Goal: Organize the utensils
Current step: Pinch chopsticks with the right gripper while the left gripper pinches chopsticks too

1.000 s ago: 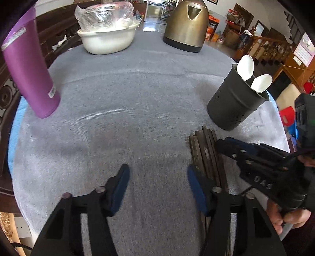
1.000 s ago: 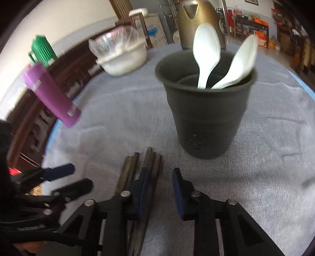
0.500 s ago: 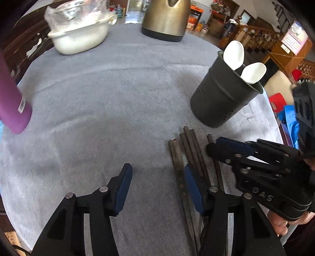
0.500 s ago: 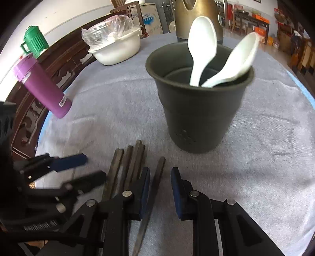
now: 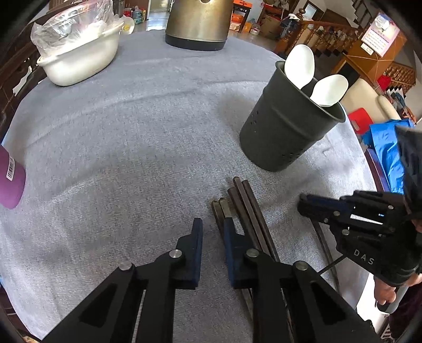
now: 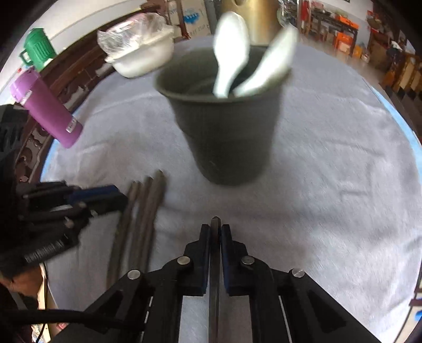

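White letters "DAS" showed on the black body of the right tool [image 5: 303, 204], and a barcode label sat on the purple bottle [image 5: 10, 182]; its print was too small to read. The right tool [image 6: 215, 232] had just been closing and was clamped on a single dark chopstick [image 6: 215, 263], which a second before had lain on the grey cloth of the tabletop [image 5: 132, 132] with the others. That chopstick now stood apart from the bundle, to the side of it nearer the black utensil holder [image 5: 287, 132]. The left tool [image 5: 212, 224] had also just been closing; its pads stood a narrow gap apart with only cloth between them, one pad resting over the near end of the remaining chopsticks [image 5: 245, 208]. Those chopsticks lay flat just in front of the holder, on its near side. Two white spoons [image 5: 300, 64] stood inside the holder. Beyond the holder were a white basin [image 5: 79, 63] covered with plastic and a brass-coloured kettle [image 5: 197, 23].
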The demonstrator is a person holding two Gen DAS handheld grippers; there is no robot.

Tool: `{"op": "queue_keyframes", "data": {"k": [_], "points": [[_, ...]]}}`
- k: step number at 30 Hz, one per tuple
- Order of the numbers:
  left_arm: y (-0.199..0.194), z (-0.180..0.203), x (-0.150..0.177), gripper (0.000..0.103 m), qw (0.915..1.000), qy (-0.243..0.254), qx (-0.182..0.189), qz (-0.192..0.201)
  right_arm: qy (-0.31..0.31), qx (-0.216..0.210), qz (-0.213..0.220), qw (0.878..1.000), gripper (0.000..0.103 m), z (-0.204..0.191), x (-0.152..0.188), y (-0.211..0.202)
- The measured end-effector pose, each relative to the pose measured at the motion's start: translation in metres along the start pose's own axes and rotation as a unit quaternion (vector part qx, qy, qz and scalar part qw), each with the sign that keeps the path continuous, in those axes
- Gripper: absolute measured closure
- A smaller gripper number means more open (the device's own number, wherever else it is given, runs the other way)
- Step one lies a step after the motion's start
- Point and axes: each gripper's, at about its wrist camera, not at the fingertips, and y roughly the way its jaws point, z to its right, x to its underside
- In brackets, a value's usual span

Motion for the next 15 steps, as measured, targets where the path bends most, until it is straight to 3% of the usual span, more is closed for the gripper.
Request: {"op": "queue_keyframes", "data": {"k": [2, 6, 15], "points": [[-0.003, 0.001, 0.001, 0.086, 1.0, 0.001, -0.003, -0.002, 0.015, -0.009, -0.01, 1.0, 0.093, 0.005, 0.003, 0.004], [-0.002, 0.006, -0.001, 0.086, 0.9999, 0.011, -0.013, -0.005, -0.002, 0.012, -0.013, 1.0, 0.092, -0.002, 0.004, 0.004], [0.011, 0.008, -0.015, 0.086, 0.9995, 0.019, 0.005, -0.024, -0.032, 0.023, -0.048, 0.998, 0.091, -0.004, 0.006, 0.003]]}}
